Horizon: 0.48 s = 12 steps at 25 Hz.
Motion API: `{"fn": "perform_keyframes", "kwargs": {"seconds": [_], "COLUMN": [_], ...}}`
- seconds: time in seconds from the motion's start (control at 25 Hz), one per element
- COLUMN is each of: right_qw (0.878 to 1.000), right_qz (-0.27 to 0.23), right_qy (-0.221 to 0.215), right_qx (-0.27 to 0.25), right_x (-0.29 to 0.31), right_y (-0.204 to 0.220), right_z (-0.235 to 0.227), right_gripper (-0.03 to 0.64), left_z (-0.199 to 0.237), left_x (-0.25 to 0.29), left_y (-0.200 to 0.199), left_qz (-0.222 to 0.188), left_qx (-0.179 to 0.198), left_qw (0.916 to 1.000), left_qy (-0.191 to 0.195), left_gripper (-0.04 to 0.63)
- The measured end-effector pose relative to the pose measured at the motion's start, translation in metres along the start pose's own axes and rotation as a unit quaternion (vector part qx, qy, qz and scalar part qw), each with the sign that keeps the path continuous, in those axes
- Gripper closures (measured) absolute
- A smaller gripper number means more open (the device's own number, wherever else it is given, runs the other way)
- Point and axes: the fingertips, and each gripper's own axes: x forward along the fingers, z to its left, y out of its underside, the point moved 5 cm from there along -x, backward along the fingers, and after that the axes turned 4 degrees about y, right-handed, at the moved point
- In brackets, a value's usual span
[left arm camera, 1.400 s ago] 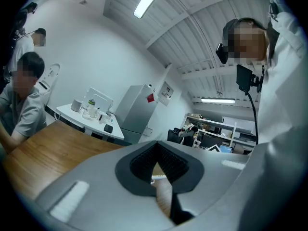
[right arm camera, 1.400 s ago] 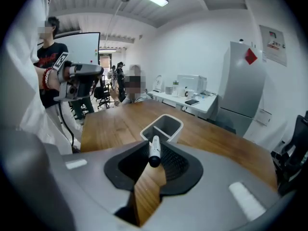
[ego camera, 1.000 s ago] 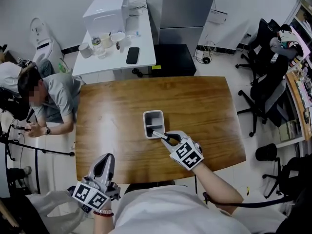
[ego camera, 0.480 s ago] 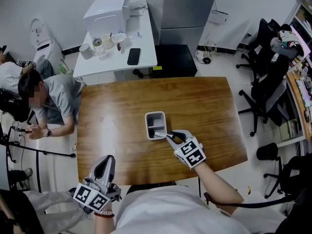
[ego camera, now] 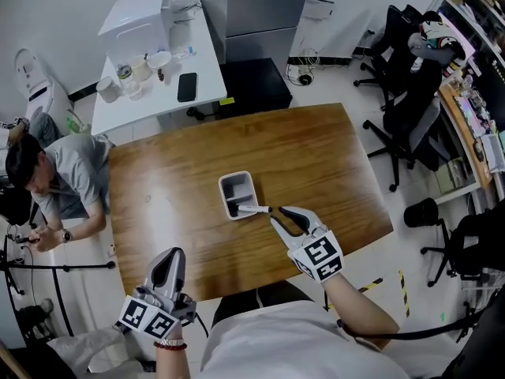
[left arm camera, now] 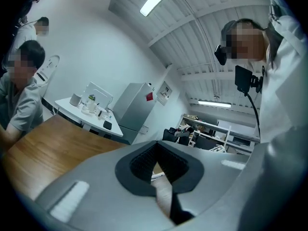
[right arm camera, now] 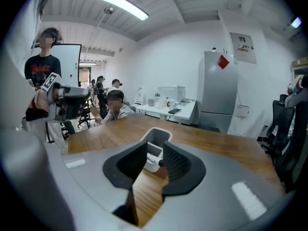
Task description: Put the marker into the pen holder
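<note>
Right gripper (ego camera: 279, 215) has backed off toward 5 o'clock, its empty jaws just spread to release the marker (ego camera: 251, 208) into the holder (ego camera: 236, 181). Left gripper (ego camera: 172, 256) idles, jaws together.

From our head we look steeply down on the table (ego camera: 316, 156) from well above. Our right gripper view sits low and close, facing past its fingers (right arm camera: 177, 163) to the pen holder (right arm camera: 156, 136) just beyond them. Our left gripper view looks level over its fingers (left arm camera: 142, 165) across the same tabletop.
</note>
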Motion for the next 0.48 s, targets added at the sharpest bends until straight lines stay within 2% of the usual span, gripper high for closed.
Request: {"fn": "perform_keyframes", "kwargs": {"seconds": [0.2,0.48], "right_qw": [0.999,0.998], "right_qz": [-0.035,-0.061], "right_qy": [0.01,-0.001], "right_qx": [0.009,0.015], "right_x": [-0.031,-0.067], "right_y": [-0.011,-0.008], "right_z": [0.017,0.033], "right_gripper": [0.538,0.538], "left_z": [0.003,-0.034], "left_x": [-0.004,-0.028], "left_y": [-0.008,0.005], "left_qz": [0.003,0.004], "left_qx": [0.023,0.032], "left_qw": [0.9997,0.9995], "left_qy": [0.008,0.003], "left_gripper": [0.595,0.595]}}
